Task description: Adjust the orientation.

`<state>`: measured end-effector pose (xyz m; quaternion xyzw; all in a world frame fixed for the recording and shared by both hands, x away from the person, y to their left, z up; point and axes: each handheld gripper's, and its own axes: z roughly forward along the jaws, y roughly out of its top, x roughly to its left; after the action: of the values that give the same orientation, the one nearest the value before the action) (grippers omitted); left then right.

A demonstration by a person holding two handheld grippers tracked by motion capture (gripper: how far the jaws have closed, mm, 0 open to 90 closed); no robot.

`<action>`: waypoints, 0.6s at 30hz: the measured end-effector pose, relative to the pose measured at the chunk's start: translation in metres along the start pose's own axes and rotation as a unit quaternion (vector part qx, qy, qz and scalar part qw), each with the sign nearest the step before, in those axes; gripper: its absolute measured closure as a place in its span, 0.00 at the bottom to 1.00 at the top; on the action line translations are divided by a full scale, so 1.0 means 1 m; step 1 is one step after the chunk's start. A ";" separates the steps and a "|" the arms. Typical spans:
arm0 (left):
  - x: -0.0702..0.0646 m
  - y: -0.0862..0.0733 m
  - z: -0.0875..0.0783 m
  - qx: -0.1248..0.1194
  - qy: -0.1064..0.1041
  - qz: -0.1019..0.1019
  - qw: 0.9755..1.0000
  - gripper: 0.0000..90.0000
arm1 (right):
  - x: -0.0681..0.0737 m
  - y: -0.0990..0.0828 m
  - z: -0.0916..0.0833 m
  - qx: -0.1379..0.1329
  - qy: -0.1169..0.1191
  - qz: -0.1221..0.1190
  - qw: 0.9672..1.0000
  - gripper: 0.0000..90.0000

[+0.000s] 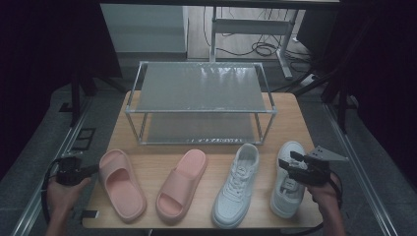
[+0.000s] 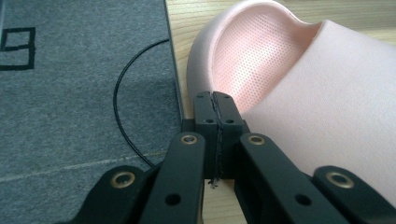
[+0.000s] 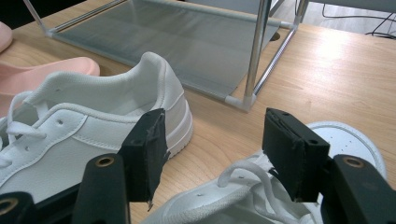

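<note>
My left claw (image 1: pixel 93 170) was pressed fully closed with nothing between its pads, sitting at the left edge of the bench (image 1: pixel 206 147); its tips lay just beside the rim of the left pink slide (image 1: pixel 120 184), at the open heel end, and I couldn't tell whether they touched it. In the left gripper view that slide (image 2: pixel 299 84) ran off the frame to the right, so its full shape was cut off. My right claw (image 1: pixel 285 166) stood wide open and gripped nothing, hovering above the right white sneaker (image 1: pixel 286 189), whose laces and toe showed between and below the pads in the right gripper view (image 3: pixel 261 186). The other white sneaker (image 1: pixel 237 184) lay just left of it, heel toward the rack, and the second pink slide (image 1: pixel 181 183) lay between that sneaker and the first slide. Farther back stood the two-tier shoe rack (image 1: pixel 199 91), both shelves bare. I could read no brand or writing on any shoe; my right hand and claw hid the middle of the right sneaker
</note>
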<state>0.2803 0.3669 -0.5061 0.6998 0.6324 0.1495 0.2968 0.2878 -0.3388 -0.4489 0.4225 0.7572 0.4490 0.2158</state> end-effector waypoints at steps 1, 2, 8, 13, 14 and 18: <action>0.000 0.000 0.000 0.000 0.000 0.000 1.000 1.00 | 0.000 0.000 0.000 0.000 0.000 0.000 1.000 0.45; 0.000 0.000 0.000 -0.001 0.000 0.000 1.000 1.00 | 0.000 0.000 0.000 0.000 0.000 -0.001 1.000 0.45; -0.001 0.004 0.005 -0.002 -0.016 0.002 1.000 1.00 | 0.001 0.000 0.001 -0.003 -0.002 -0.002 1.000 0.45; -0.011 0.009 0.012 0.000 -0.031 0.013 0.999 1.00 | 0.001 0.001 -0.001 -0.013 -0.005 -0.001 1.000 0.46; -0.014 0.011 0.014 0.000 -0.036 0.016 0.999 1.00 | 0.000 0.001 -0.001 -0.013 -0.006 -0.001 1.000 0.46; -0.027 0.017 0.021 0.004 -0.047 0.029 0.998 1.00 | 0.000 0.001 -0.002 -0.013 -0.007 -0.002 1.000 0.46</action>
<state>0.3021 0.3352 -0.5075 0.7254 0.5976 0.1228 0.3188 0.2867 -0.3400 -0.4472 0.4214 0.7507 0.4551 0.2274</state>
